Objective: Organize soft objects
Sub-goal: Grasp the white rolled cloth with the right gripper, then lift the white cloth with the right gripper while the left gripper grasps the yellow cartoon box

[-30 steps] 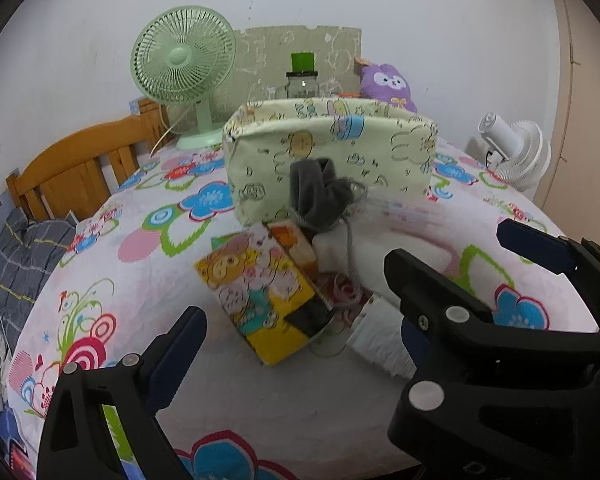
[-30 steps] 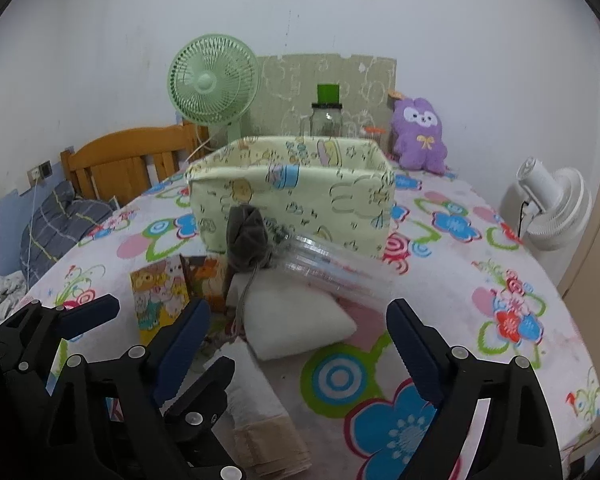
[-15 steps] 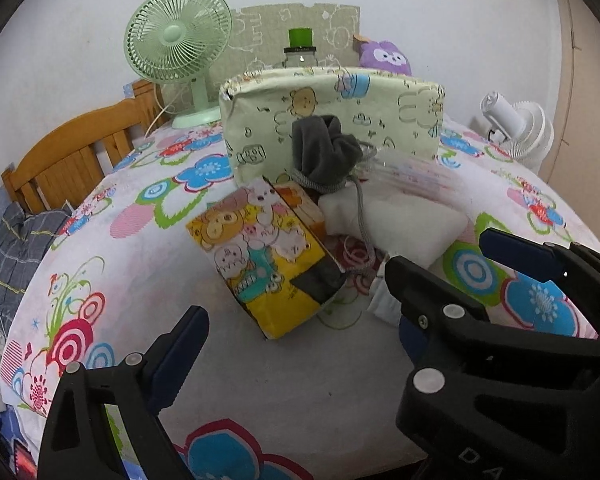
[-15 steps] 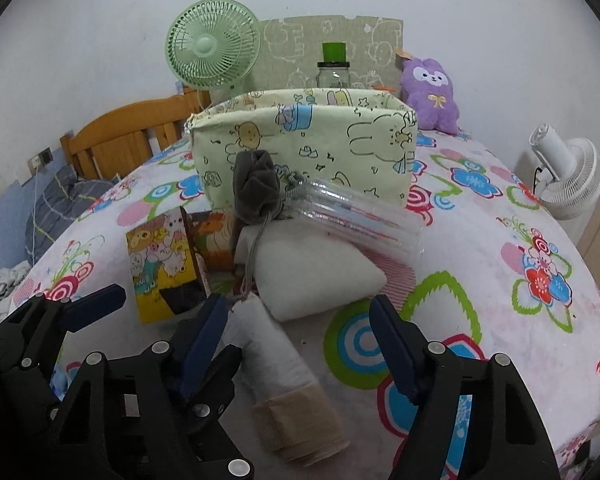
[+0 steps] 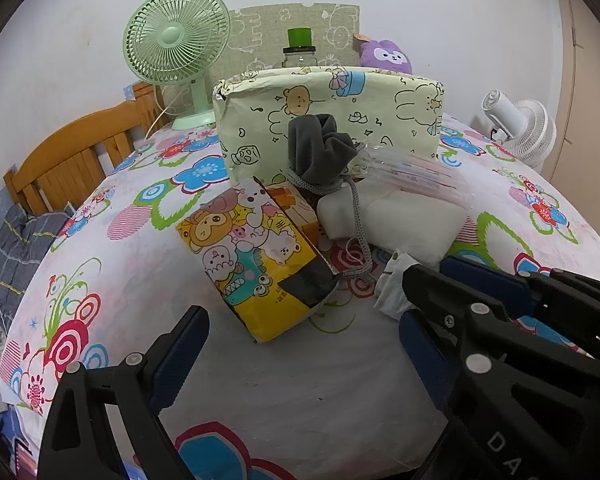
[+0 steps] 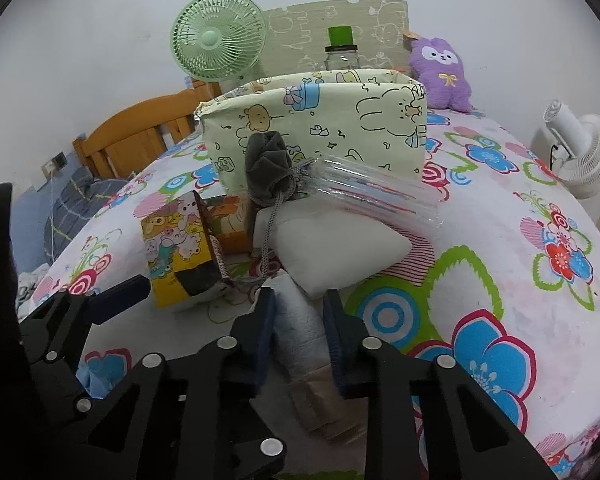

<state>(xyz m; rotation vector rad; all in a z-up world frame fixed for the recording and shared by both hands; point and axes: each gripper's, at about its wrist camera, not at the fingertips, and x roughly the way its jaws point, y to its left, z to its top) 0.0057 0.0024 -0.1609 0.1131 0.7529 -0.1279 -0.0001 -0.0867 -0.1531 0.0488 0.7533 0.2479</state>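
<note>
left black two-finger gripper with blue pads (image 5: pixel 300 356): jaws wide apart, angled down | right black two-finger gripper with blue pads (image 6: pixel 299 316): jaws closing on the white rolled cloth (image 6: pixel 300 320), just right of left gripper

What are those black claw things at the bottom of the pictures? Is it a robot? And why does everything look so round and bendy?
No robot here: a person holds a black pincer tool in each hand. Each tool carries a small wide-eyed camera looking along its two fingers, and that lens bends the picture round. One picture comes from the left tool, the other from the right.

Both look at a table with a flowery cloth. On it lie a cartoon tissue pack, a grey drawstring pouch, a white pad, a clear plastic pack and a cartoon-printed fabric box.

The right gripper is closing around a white roll. The left gripper stands open, holding nothing.
</note>
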